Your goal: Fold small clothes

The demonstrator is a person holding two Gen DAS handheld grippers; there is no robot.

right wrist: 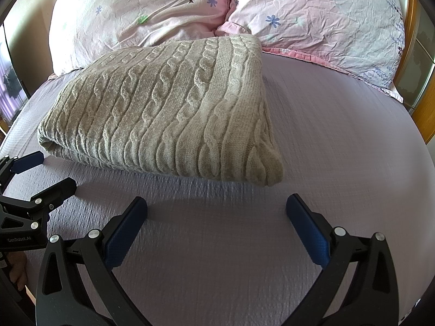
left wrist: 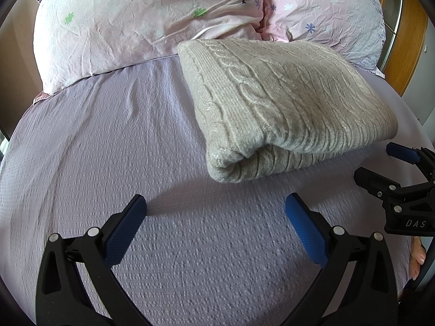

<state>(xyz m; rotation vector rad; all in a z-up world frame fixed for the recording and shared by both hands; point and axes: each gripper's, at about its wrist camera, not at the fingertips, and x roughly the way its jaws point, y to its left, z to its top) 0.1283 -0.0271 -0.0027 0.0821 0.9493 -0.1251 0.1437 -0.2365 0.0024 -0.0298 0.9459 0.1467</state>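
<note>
The beige cable-knit sweater (left wrist: 285, 103) lies on the bed (left wrist: 108, 141) already folded into a thick, tidy rectangle, so the folding looks finished or nearly so; at most a tidy-up or putting away may remain. It sits just ahead of both tongs, touching neither. The left tongs (left wrist: 216, 209) and the right tongs (right wrist: 216, 207) hover over the lilac sheet, spread wide and holding nothing. Two floral pillows (right wrist: 312, 16) lie beyond the sweater. No containers are visible.
</note>
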